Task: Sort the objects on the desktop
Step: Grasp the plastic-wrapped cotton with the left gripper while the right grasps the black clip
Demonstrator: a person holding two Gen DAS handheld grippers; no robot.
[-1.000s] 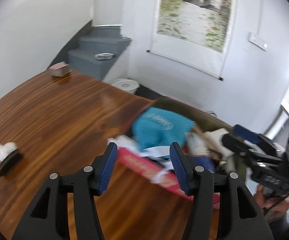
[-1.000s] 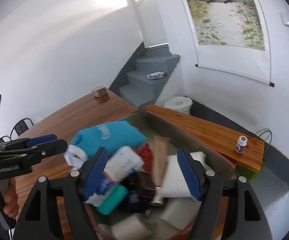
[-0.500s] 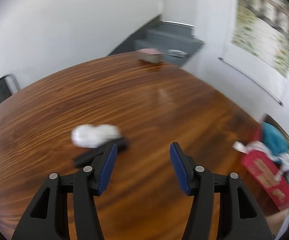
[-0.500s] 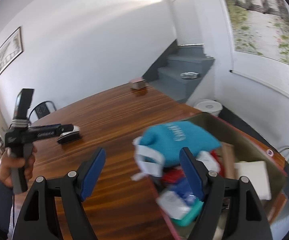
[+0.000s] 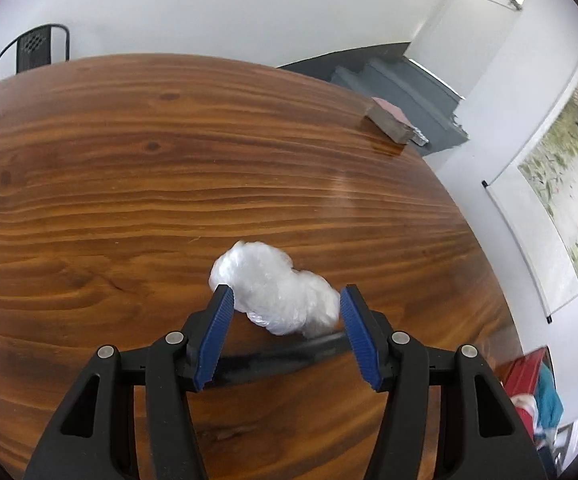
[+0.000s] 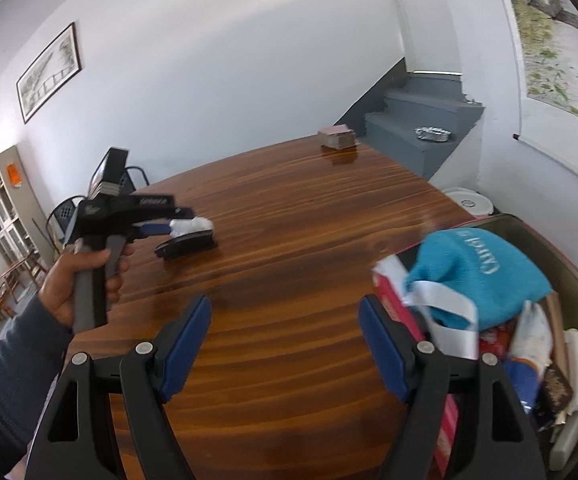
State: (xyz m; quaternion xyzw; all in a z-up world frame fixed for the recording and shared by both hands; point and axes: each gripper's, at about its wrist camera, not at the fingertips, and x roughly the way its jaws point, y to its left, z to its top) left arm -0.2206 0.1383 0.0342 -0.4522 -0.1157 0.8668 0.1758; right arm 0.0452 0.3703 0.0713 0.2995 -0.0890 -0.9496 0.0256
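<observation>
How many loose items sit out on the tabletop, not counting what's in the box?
3: a white plastic wad between the left gripper fingers, a black object touching it, and a card stack at the table's far edge. Others may be out of view.

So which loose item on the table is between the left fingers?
The white crumpled plastic wad, lying against the black flat object. The left gripper brackets it, open. The pink-topped box sits at the far edge.

Black gripper frames with silver screws, ribbed blue fingers [image 5: 359,336]; dark grey knit sleeve [image 6: 5,384].
</observation>
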